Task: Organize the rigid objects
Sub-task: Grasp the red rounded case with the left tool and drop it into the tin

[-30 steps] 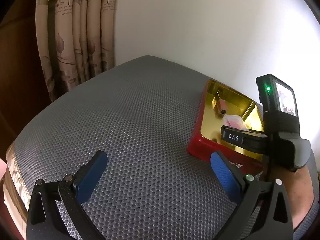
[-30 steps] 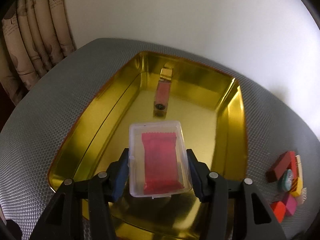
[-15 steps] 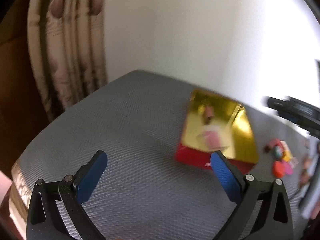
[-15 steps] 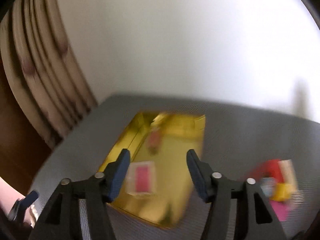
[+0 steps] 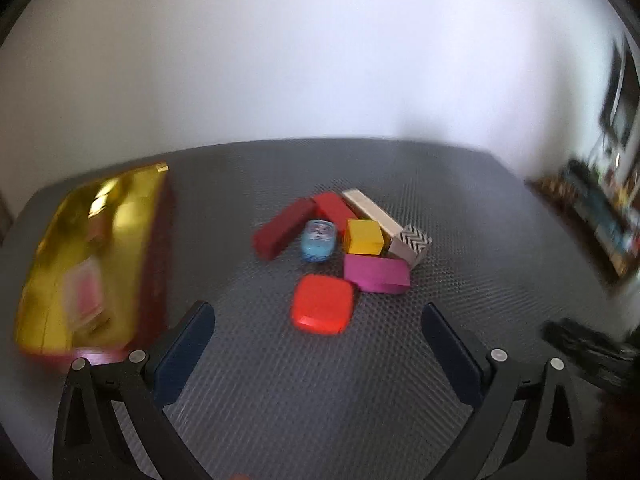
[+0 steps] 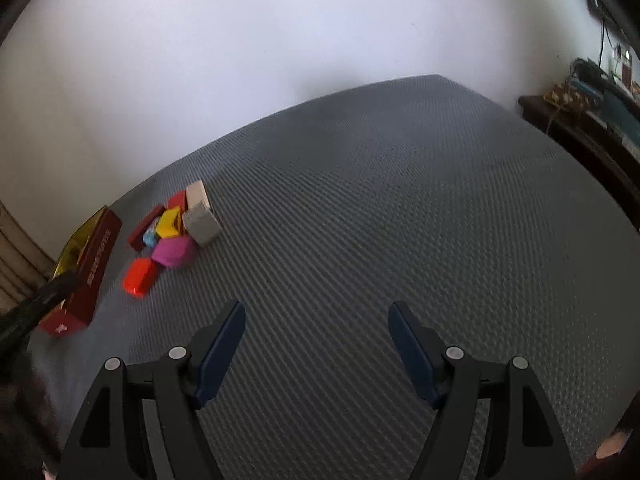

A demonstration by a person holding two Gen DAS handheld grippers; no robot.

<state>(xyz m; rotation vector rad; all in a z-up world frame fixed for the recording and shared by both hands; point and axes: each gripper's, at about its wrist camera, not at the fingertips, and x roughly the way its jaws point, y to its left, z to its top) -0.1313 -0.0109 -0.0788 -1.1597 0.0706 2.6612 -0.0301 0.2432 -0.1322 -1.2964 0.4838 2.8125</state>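
Observation:
A pile of small rigid objects lies on the grey textured mat [image 5: 320,392]: an orange-red rounded case [image 5: 322,309], a magenta block [image 5: 378,274], a yellow cube [image 5: 363,237], a blue clear piece [image 5: 318,240], a dark red bar [image 5: 282,227] and a zigzag-patterned box [image 5: 412,242]. My left gripper [image 5: 318,320] is open, just short of the orange-red case. The gold tray [image 5: 116,216] with red sides sits at the left and holds a clear box with a red packet [image 5: 86,292]. My right gripper [image 6: 316,324] is empty over bare mat, its jaws opening, with the pile [image 6: 176,236] far to its left.
A white wall rises behind the mat. A dark shelf with clutter [image 6: 592,120] stands at the right edge. The other gripper's black body [image 5: 588,348] shows at the right of the left wrist view. A curtain edge [image 6: 16,248] is at the far left.
Both grippers swung right, away from the gold tray. The right gripper let go of the clear box, which now lies in the tray. The pile has come before the left gripper.

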